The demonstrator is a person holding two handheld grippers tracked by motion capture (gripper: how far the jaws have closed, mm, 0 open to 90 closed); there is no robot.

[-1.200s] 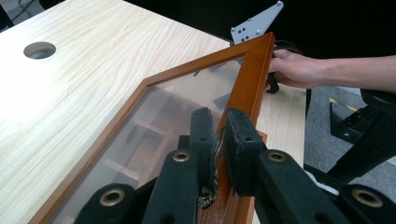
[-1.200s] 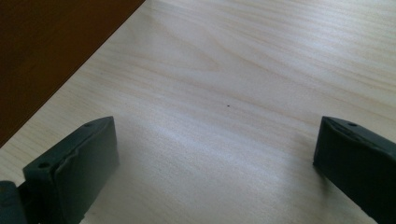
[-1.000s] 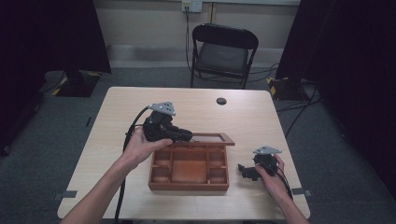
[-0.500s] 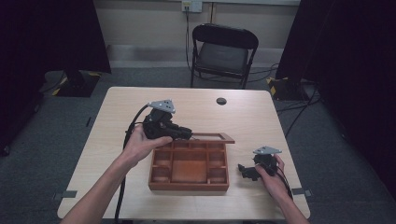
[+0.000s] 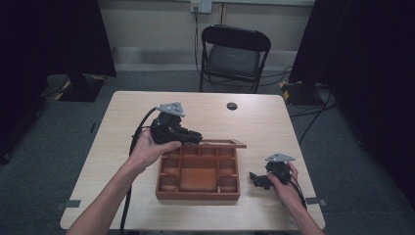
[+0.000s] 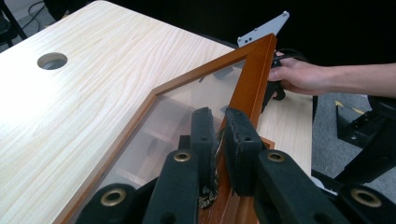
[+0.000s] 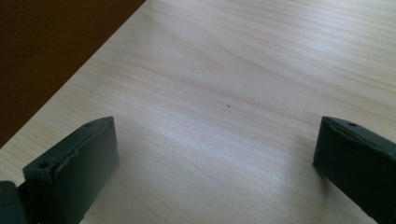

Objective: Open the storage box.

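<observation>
Left claw (image 6: 218,140): clenched on lid (image 6: 254,79) frame, holding it raised over box (image 5: 198,174). Right claw (image 7: 210,163): released, idle on tabletop (image 7: 243,70).

A wooden box (image 5: 198,174) of red-brown colour lies flat on the worktop, near the front edge and a little right of the middle. Inside it has 1 large middle compartment and small compartments around it. Its lid (image 6: 254,79), a wooden frame with a clear pane, is lifted at the far side of the box and stands tilted, partly open.
</observation>
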